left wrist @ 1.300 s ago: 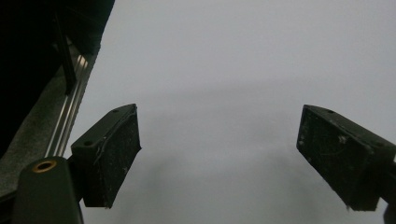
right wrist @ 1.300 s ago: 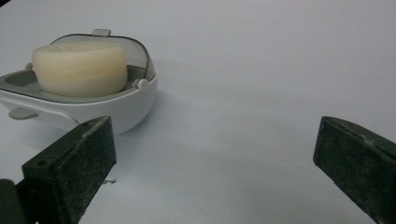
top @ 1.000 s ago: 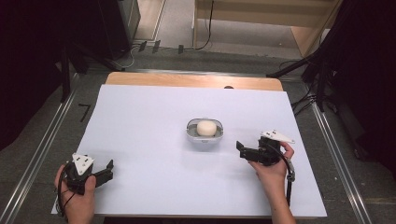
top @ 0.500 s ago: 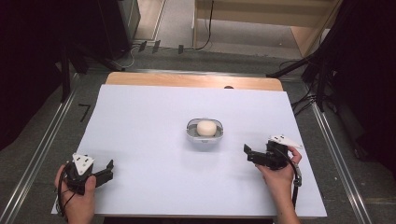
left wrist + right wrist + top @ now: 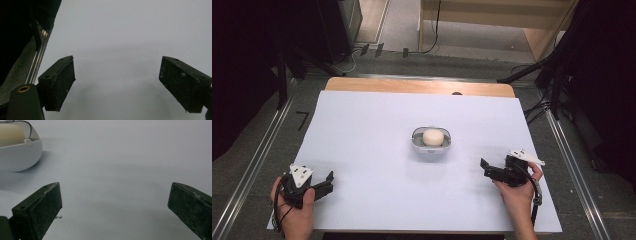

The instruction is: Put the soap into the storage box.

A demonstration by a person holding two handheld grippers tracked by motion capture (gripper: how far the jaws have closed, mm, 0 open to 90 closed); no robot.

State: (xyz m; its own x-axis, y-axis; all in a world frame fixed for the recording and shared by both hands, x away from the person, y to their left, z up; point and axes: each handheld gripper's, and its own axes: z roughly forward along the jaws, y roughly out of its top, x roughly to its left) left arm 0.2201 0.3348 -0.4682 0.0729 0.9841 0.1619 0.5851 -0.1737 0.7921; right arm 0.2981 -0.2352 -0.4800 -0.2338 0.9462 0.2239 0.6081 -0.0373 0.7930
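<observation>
Two handheld black grippers are seen here, one per hand, and exactly one dish between them. The left gripper point(image 5: 326, 184) is held at the near left corner of the white-covered tabletop point(image 5: 372, 130), close to that edge. Its two fingers point(image 5: 58, 83) are spread wide apart in the left gripper view, with nothing but bare white surface between them, so nothing is gripped.

The right gripper point(image 5: 486, 169) is held at the near right of the tabletop, pointed left toward the middle. Its two fingers point(image 5: 41, 211) are likewise wide open in the right gripper view, and nothing is held there either.

One small white rounded bowl point(image 5: 431, 141) is sat roughly mid-tabletop, a bit right of centre. A single pale cream, rounded lump point(image 5: 432, 136) is seen inside it; what it's made of can't be told. The bowl is caught at the top left corner of the right gripper view point(image 5: 20, 155), near that gripper but clearly apart from its fingers. It sits well apart from the left gripper.

One strip of bare wood point(image 5: 417, 86) is left showing along the far edge of the tabletop, past the white cover. Two metal rails are seen on the floor, one point(image 5: 257, 160) left of the tabletop and one point(image 5: 574, 175) right.
</observation>
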